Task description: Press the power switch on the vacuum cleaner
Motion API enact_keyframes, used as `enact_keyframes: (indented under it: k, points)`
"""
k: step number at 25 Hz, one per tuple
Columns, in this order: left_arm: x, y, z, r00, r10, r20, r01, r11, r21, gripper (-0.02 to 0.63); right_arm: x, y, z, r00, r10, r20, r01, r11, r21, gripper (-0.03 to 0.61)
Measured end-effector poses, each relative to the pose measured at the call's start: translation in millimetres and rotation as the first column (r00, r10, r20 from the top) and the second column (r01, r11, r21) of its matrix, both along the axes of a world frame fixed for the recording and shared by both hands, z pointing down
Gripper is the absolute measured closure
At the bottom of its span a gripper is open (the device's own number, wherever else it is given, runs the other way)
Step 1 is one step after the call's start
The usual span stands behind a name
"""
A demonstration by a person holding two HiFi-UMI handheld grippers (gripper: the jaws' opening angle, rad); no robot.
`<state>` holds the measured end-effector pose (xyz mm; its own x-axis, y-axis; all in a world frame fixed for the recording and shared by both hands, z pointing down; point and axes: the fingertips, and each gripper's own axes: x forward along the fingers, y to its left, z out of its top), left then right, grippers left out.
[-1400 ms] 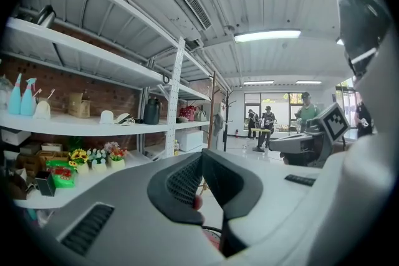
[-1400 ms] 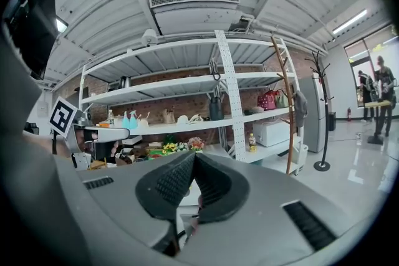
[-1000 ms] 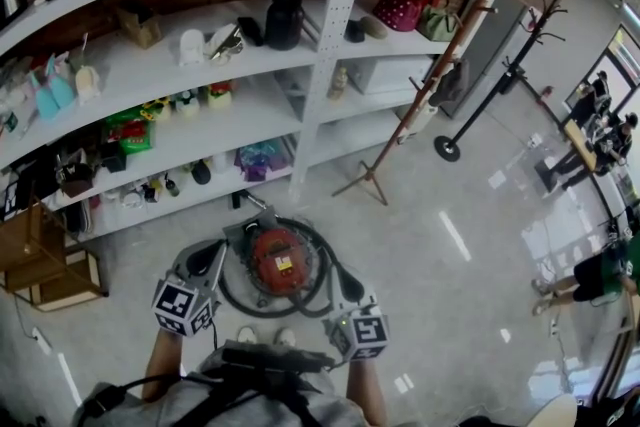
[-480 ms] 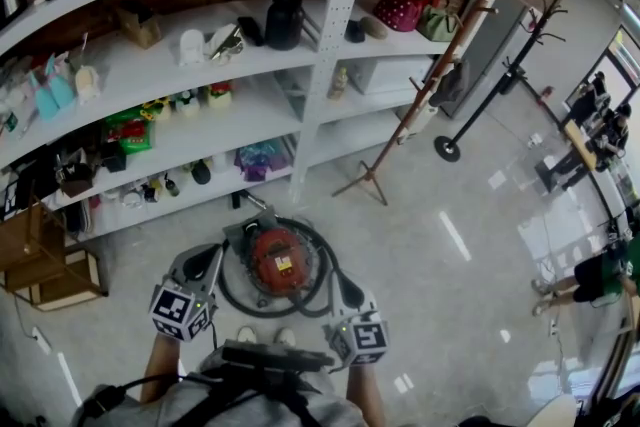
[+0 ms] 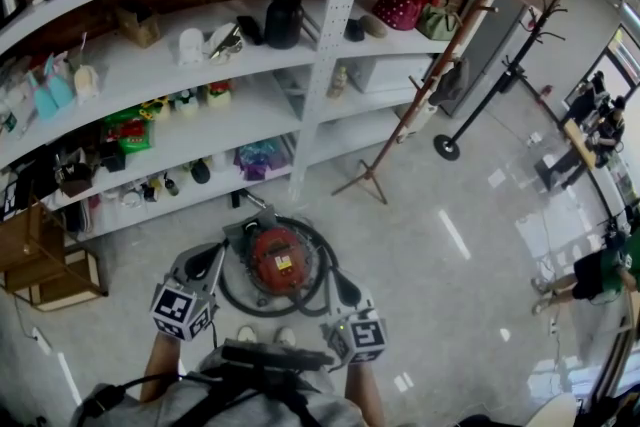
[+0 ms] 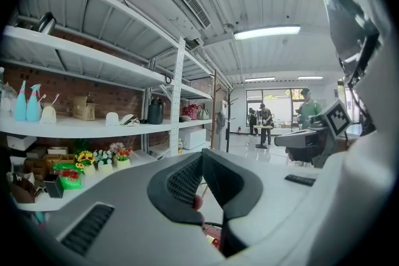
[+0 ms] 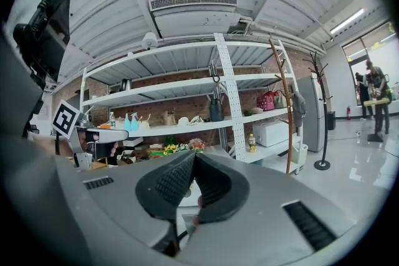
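From the head view, both forearms reach forward from the bottom edge and hold the grippers low, pointing away from the body. The left gripper (image 5: pixel 210 258) sits just beside the left flank of the red vacuum cleaner (image 5: pixel 278 258), which stands on the floor (image 5: pixel 450 245) in front of the white shelving (image 5: pixel 180 75). The right gripper (image 5: pixel 346 287) hangs at the vacuum's right, over its coiled black hose (image 5: pixel 232 295). Its switch is too small to pick out.

In the left gripper view, the jaws are pressed together at the tips with nothing between them, aimed level toward the shelves.

In the right gripper view, the jaws are likewise together and empty, facing the same shelving.
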<state>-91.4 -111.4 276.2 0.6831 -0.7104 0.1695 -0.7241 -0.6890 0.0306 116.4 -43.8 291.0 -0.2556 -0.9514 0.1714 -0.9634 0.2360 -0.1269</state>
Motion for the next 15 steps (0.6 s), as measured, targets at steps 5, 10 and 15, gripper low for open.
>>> enact_keyframes:
  k: [5, 10, 15]
  points:
    - [1.1, -0.4, 0.0, 1.0, 0.001, -0.001, -0.001, 1.0, -0.001, 0.609, -0.4, -1.7, -7.4, 1.0, 0.013, 0.011, -0.013, 1.0, 0.009, 0.566]
    - [2.0, -2.3, -1.2, 1.0, 0.008, 0.0, -0.008, 1.0, 0.008, 0.609, 0.1, -3.2, -7.2, 1.0, 0.012, 0.004, -0.012, 1.0, 0.007, 0.567]
    - [0.9, -2.5, -1.0, 1.0, -0.002, -0.001, 0.002, 1.0, -0.003, 0.609, -1.2, -4.5, -2.8, 1.0, -0.005, 0.011, 0.005, 1.0, 0.005, 0.566]
